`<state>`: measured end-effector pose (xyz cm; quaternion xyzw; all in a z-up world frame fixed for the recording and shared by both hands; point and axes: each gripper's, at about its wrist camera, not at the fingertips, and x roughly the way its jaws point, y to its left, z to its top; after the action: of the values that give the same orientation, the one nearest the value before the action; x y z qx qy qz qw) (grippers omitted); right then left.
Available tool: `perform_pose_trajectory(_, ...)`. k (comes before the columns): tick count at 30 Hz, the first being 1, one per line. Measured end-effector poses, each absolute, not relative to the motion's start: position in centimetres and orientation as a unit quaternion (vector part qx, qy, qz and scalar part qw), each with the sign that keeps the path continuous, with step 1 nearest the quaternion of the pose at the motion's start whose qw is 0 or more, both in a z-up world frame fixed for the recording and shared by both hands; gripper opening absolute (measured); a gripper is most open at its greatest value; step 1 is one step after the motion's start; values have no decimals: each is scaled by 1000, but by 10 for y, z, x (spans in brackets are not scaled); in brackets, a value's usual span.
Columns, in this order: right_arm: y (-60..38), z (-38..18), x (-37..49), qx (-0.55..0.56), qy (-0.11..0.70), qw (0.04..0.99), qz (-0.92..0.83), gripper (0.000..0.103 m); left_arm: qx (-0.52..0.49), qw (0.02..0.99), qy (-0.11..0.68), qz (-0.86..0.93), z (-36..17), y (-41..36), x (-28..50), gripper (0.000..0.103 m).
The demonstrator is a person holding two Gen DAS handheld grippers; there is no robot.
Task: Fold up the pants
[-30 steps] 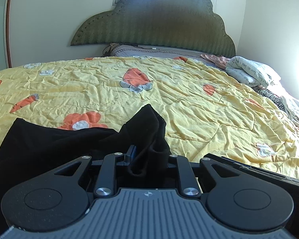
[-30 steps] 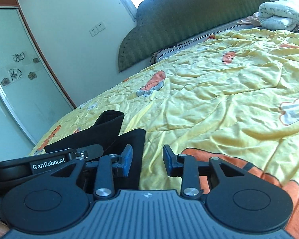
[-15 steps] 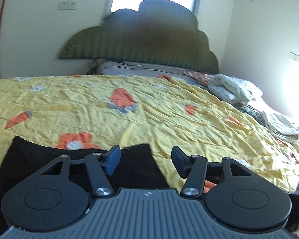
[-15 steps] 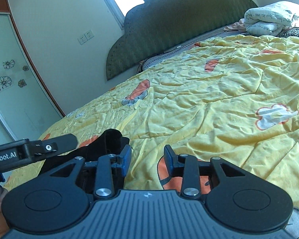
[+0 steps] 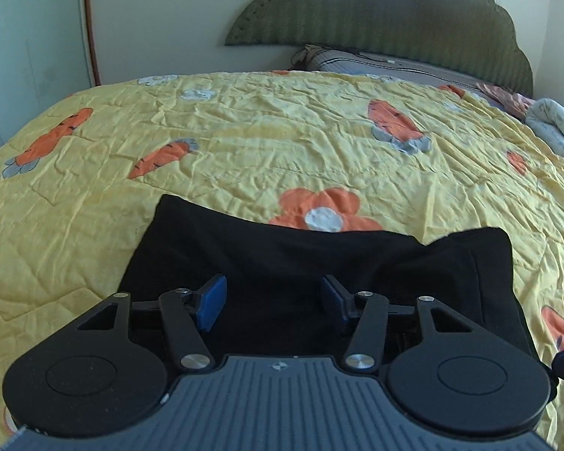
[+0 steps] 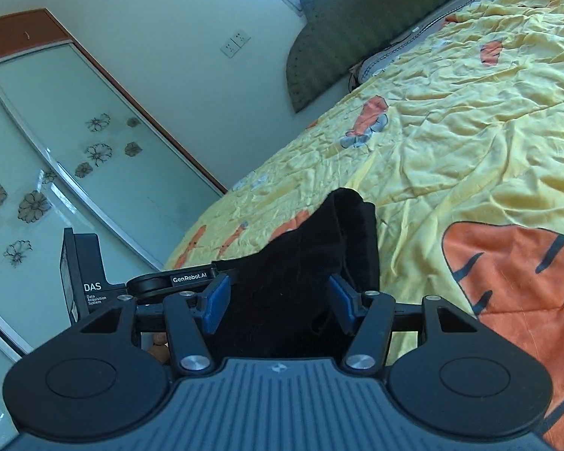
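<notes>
The black pants lie folded on the yellow quilt, with a raised corner at their right end. My left gripper hangs over the pants' near edge. Its blue pads are apart and its jaws are closing slightly, with only flat cloth below them. In the right wrist view the pants rise in a dark ridge. My right gripper straddles that ridge; its jaws are opening and the pads do not press the cloth.
The quilt, printed with carrots and flowers, covers the whole bed up to a green headboard. Folded bedding lies at the far right. A mirrored wardrobe door stands left of the bed. The left gripper's black body sits close to the right gripper's left finger.
My left gripper let go of the raised black fold, opened and swung left along the pants. My right gripper opened wider, rolled, and now has the pants' ridge between its fingers.
</notes>
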<state>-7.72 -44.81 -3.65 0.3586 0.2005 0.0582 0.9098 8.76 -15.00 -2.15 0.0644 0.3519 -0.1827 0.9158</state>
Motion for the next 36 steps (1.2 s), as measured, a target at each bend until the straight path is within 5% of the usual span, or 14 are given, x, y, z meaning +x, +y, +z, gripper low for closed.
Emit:
perform_pose_trajectory(21,-442,-54,-82,370,260,888,90,58,44,906,358,-220,-21,-159,70,62)
perform_pose_trajectory(36,-445,-55,-44,383,224,893,70,57,30,905,360,-225,-18,-159,72,62)
